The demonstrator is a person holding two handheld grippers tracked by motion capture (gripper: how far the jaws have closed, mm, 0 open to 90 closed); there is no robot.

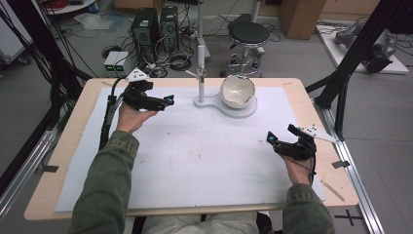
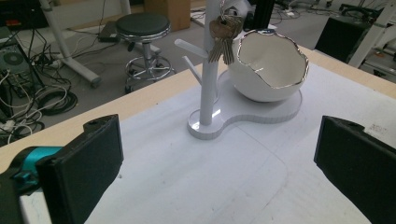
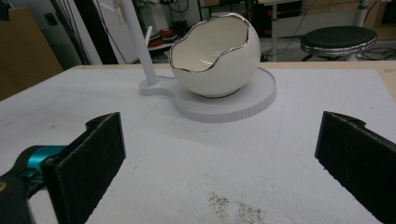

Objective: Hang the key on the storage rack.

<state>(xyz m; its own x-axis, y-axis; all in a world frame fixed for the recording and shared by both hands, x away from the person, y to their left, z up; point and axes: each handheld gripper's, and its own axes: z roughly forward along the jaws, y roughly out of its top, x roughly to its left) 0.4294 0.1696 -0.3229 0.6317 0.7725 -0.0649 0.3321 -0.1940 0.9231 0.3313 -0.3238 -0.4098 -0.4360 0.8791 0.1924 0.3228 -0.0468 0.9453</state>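
Note:
A white stand (image 1: 248, 111) sits at the back middle of the table, with an upright post (image 1: 200, 73) and a white eggshell-shaped bowl (image 1: 237, 91) with a silver rim. In the left gripper view a bunch of keys (image 2: 224, 39) hangs from the post (image 2: 208, 93), beside the bowl (image 2: 271, 65). My left gripper (image 1: 158, 95) hovers open to the left of the stand, jaws wide apart (image 2: 219, 158) and empty. My right gripper (image 1: 281, 134) is open near the table's right side, facing the bowl (image 3: 215, 56) from a distance, with nothing between its jaws (image 3: 219, 158).
A white mat (image 1: 195, 156) covers most of the wooden table. A dark smudge (image 3: 233, 205) marks the mat in front of the right gripper. Behind the table stand a stool (image 1: 248, 34), computer towers (image 1: 156, 29) and cables. A black frame strut (image 1: 350, 63) rises at the right.

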